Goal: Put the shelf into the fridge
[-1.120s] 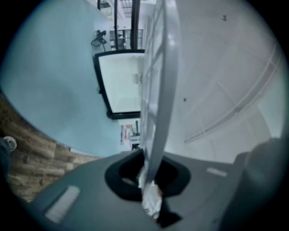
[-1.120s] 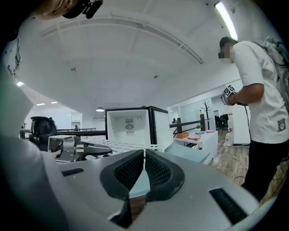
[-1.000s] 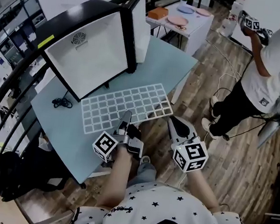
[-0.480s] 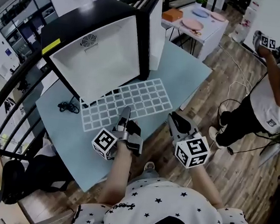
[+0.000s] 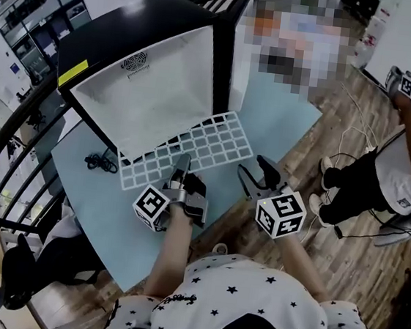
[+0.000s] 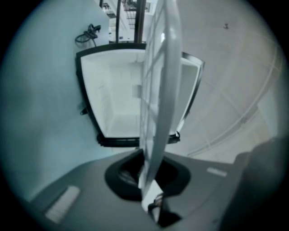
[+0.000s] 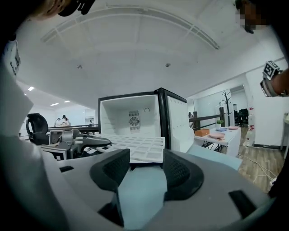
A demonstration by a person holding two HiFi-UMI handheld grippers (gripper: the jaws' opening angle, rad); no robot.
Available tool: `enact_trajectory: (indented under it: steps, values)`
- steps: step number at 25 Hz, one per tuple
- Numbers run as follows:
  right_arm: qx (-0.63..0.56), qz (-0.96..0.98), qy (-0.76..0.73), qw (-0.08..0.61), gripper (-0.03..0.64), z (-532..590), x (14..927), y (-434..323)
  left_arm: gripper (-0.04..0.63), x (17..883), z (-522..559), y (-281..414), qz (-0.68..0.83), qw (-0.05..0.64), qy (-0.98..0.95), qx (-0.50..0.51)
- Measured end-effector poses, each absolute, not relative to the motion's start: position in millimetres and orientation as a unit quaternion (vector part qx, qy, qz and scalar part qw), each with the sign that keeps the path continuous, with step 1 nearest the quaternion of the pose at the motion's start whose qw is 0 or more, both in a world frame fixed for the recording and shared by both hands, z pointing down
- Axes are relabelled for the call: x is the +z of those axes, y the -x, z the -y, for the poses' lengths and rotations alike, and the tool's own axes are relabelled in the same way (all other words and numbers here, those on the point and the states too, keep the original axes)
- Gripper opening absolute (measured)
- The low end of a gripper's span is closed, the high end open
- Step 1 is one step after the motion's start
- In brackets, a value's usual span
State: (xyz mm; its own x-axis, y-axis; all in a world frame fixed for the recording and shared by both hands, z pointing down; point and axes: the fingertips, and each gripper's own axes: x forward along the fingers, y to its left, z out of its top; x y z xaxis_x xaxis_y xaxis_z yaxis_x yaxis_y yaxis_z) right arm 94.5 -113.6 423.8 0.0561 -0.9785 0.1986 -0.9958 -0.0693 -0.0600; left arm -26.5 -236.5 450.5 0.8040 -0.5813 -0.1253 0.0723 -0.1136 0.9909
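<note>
Head view | left claw [image 5: 183, 167] grips shelf [image 5: 196, 146] at fridge [image 5: 121, 29] | right claw [image 5: 257, 176] just opened, empty

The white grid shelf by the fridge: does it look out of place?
Yes. The shelf is not seated: most of it sticks out in front of the open fridge over the table, gripped at its near edge by the left tongs.

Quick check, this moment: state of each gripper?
Left gripper: closed on the near edge of the shelf.
Right gripper: open, its jaws have just been opening, nothing between them.
</note>
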Motion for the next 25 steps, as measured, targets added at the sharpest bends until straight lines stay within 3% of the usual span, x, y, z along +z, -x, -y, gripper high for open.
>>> enact_trajectory:
  steps: [25]
  values:
    - [0.085,0.734,-0.672,0.039,0.206,189,437,-125,0.031,457,277,18,0.206,0.629,-0.690,-0.292]
